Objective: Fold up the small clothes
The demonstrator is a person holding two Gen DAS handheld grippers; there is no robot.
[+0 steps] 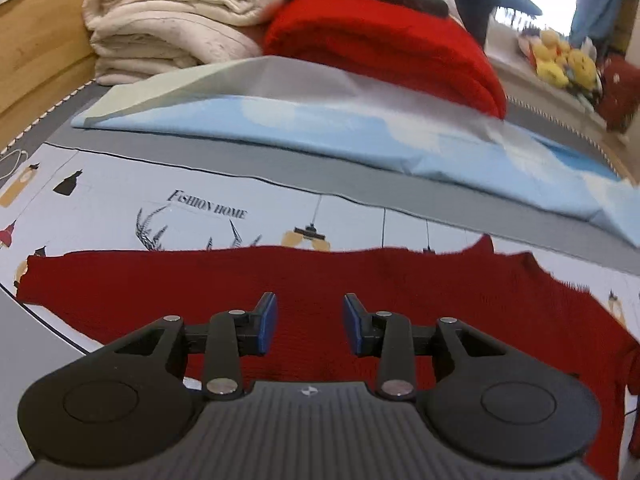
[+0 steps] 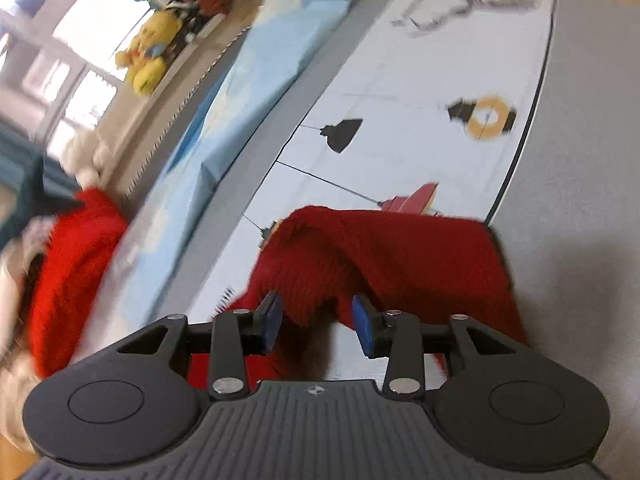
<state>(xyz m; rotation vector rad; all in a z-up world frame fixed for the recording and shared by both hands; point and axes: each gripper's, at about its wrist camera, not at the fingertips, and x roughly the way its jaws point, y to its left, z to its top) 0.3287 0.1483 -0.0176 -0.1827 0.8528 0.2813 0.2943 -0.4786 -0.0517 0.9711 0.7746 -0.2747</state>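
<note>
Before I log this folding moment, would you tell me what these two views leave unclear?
- Dark red knit garment: left wrist view, near part hidden behind the left gripper, right side cut by the edge.
- Right gripper: right wrist view, motion blur; grip on the cloth unclear.
- Plush toys: blurred.

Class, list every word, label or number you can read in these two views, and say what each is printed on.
"FASHION HOME": printed on the bed sheet, beyond the dark red knit garment.
Dark marks at the sheet's far end in the right wrist view: too blurred to read.
No other text shows.
</note>
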